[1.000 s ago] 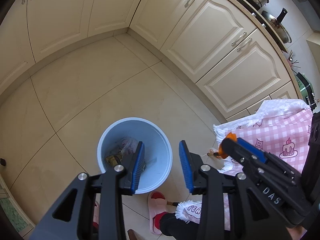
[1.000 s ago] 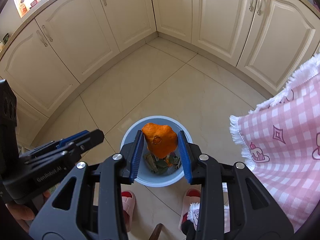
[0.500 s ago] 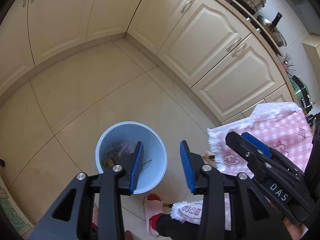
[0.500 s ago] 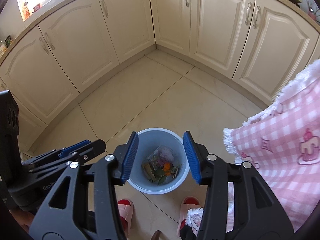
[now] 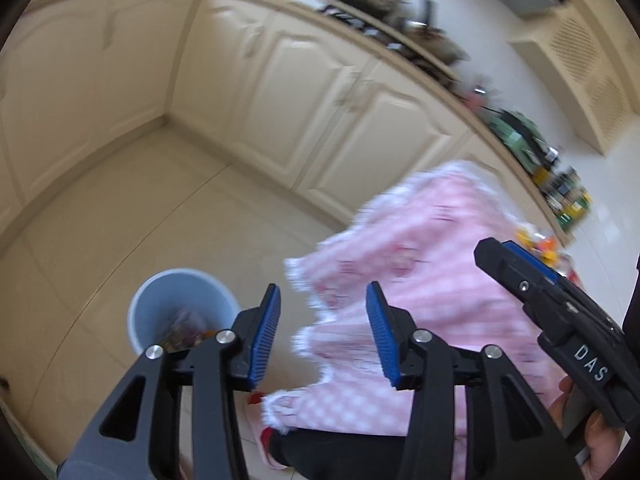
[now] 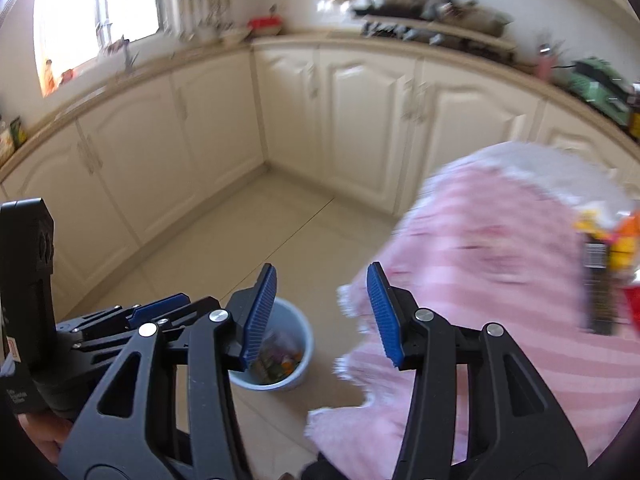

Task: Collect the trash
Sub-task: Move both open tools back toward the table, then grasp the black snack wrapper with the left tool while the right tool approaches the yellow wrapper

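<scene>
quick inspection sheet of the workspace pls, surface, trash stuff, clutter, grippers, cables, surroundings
surface: pink checked tablecloth with white fringe, blurred by motion
job's things: round light blue plastic bin on the beige tiled floor, mixed trash inside; colourful wrappers at the cloth's far edge
clutter: blurred pots and bottles on the countertop
grippers: left gripper open, holds nothing; right gripper open, holds nothing
cables: nothing seen
surroundings: cream cabinet doors, bright window

Beige tiled floor [image 5: 132, 216] with blue trash bin [image 5: 160, 300]; pink checked tablecloth [image 5: 432, 256] under blurred colourful wrappers [image 6: 612, 240].
</scene>
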A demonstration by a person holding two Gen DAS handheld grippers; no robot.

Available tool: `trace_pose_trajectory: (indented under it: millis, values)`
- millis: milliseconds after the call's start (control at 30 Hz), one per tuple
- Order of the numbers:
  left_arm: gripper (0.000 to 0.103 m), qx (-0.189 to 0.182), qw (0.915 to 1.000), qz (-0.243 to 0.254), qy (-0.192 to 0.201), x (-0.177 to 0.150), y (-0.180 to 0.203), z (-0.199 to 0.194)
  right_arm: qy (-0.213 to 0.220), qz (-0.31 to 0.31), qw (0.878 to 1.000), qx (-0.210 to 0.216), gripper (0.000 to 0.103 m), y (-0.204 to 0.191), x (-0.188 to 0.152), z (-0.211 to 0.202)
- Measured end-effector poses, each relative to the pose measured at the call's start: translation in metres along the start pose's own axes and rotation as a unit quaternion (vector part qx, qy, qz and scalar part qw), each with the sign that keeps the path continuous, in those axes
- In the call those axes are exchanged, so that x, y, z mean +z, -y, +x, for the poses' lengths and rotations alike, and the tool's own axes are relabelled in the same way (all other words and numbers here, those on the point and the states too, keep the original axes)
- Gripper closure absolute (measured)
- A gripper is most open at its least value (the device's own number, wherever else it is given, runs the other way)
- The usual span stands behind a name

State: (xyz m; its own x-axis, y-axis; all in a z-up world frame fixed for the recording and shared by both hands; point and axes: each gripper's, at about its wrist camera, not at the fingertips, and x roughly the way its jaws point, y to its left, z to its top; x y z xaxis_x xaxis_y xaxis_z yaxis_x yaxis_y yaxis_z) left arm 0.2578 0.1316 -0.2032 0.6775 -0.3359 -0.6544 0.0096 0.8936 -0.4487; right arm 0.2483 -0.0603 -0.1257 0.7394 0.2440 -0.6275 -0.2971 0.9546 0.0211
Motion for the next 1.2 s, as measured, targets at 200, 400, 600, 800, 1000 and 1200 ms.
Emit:
trace_pose_trajectory:
  millis: [200,400,600,800,1000,1200]
  values:
    - [0.052,-0.054,0.9954,0.077,-0.017,0.003,0.102,-0.001,0.046,0.033,0.996,-0.069,0.054,0.078,-0.009,-0.071]
    - [0.043,-0.088,0.9849,0.145,-0.034,-0.005,0.197,0.017,0.067,0.095,0.985,-0.129,0.051,0.169,-0.023,-0.113]
    - [0.040,-0.076,0.9780,0.182,-0.067,-0.007,0.257,0.058,0.068,0.148,0.975,-0.154,0.049,0.229,-0.041,-0.129]
    - [0.040,-0.044,0.9714,0.213,-0.094,-0.011,0.291,0.098,0.056,0.171,0.971,-0.157,0.047,0.257,-0.049,-0.119]
    - [0.040,0.004,0.9610,0.258,-0.099,-0.016,0.306,0.122,0.058,0.177,0.971,-0.150,0.045,0.265,-0.047,-0.113]
    - [0.084,-0.032,0.9598,0.263,-0.094,-0.011,0.298,0.118,0.056,0.163,0.973,-0.151,0.044,0.264,-0.039,-0.111]
